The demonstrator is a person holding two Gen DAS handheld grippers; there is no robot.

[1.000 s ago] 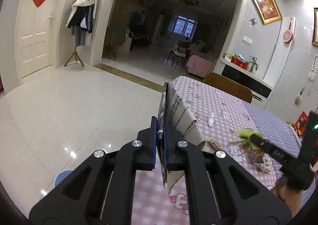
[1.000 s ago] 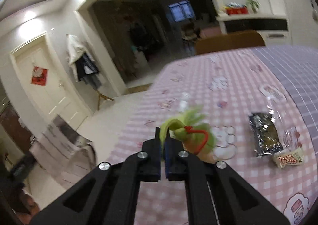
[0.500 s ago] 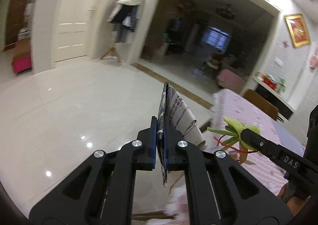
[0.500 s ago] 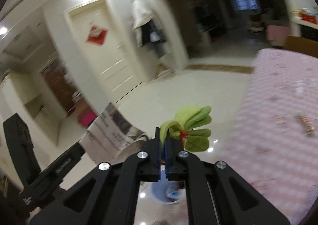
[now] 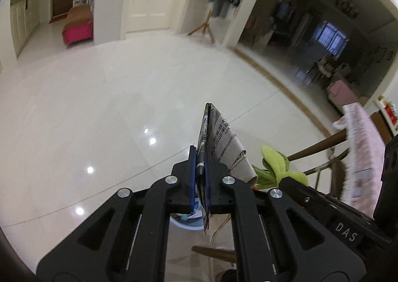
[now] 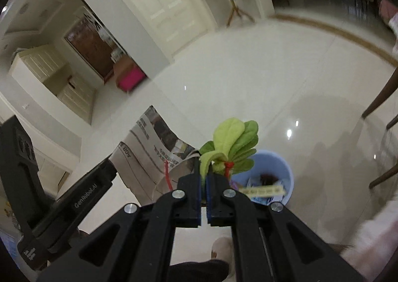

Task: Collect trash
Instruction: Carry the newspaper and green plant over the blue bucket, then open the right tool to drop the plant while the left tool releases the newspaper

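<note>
**Both tools carrying trash above the bin**

The left tool (image 5: 199,177) is pinching a folded newspaper (image 5: 219,142); the right tool (image 6: 203,182) is pinching a bunch of green leaves (image 6: 233,142) tied with red string. Beneath them, a light blue bin (image 6: 278,165) is sitting on the white floor (image 6: 248,70), holding wrappers and paper scraps.

1. In the right wrist view, we see the bin (image 6: 263,177) on the floor (image 6: 248,78) at lower centre, just right of the greens (image 6: 231,145).
2. The newspaper (image 6: 149,155) sits left of the greens.
3. Wrappers (image 6: 261,191) lie in the bin.
4. The table edge (image 5: 358,157) hangs at the left wrist view's right.
</note>
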